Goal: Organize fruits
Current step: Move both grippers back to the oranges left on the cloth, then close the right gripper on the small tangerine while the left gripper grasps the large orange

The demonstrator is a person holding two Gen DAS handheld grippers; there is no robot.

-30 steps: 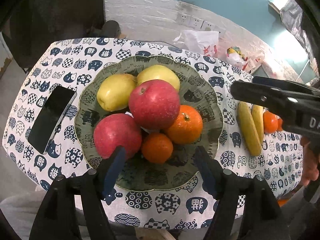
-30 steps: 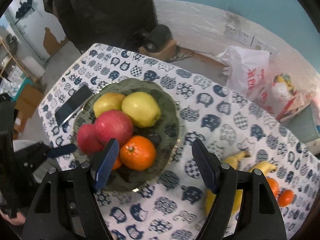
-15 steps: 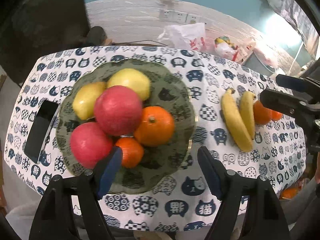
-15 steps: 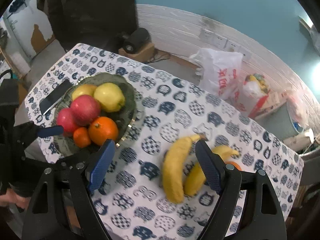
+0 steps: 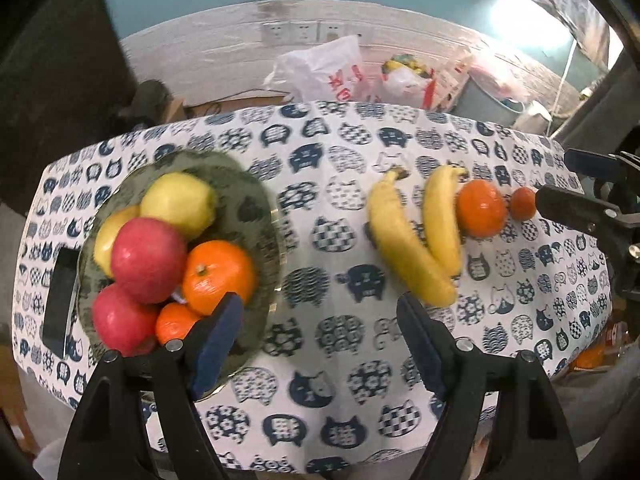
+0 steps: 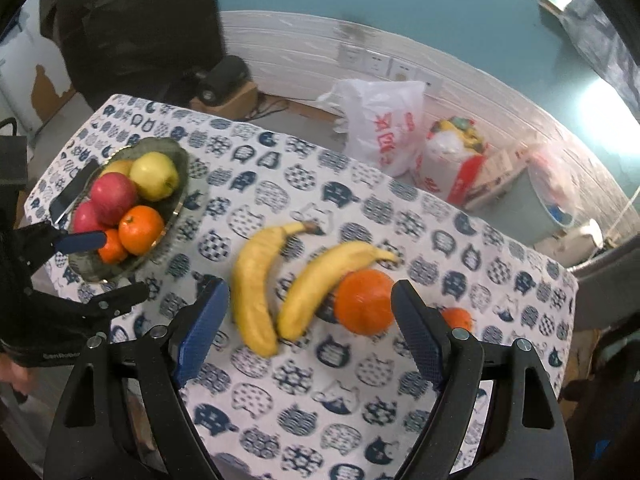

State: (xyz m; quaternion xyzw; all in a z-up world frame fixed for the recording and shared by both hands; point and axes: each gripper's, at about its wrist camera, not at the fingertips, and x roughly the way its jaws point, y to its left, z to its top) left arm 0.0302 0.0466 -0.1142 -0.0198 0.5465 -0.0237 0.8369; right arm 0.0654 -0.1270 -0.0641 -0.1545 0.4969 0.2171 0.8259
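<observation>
Here, a table is seen covered with a white cloth (image 5: 320,208) printed all over with dark blue cat faces. On its left part a green scalloped plate (image 5: 256,204) carries a heap of round fruit: two smooth red apples (image 5: 148,254), two pale yellow apples (image 5: 178,204), a glossy large orange (image 5: 218,276) with its green stem scar, and a small mandarin (image 5: 174,326) at the near edge. A flat black phone (image 5: 60,300) lies just beside the plate. On the right part, well apart from the plate, two curved yellow bananas (image 6: 256,288) lie side by side on the cloth, touching at their lower ends, with a bigger orange (image 6: 364,302) touching the right banana and a smaller mandarin (image 6: 458,318) near it. The left gripper (image 5: 318,334) is held wide apart and grips nothing, its blue textured pads over the plate rim and the cloth. The right gripper (image 6: 310,328) is also spread wide and empty, with the bananas and the orange lying between its fingers in the view. Compared with half a second ago, both cameras have shifted to the right, so the plate now sits farther left and the loose fruit is closer to the right gripper.
</observation>
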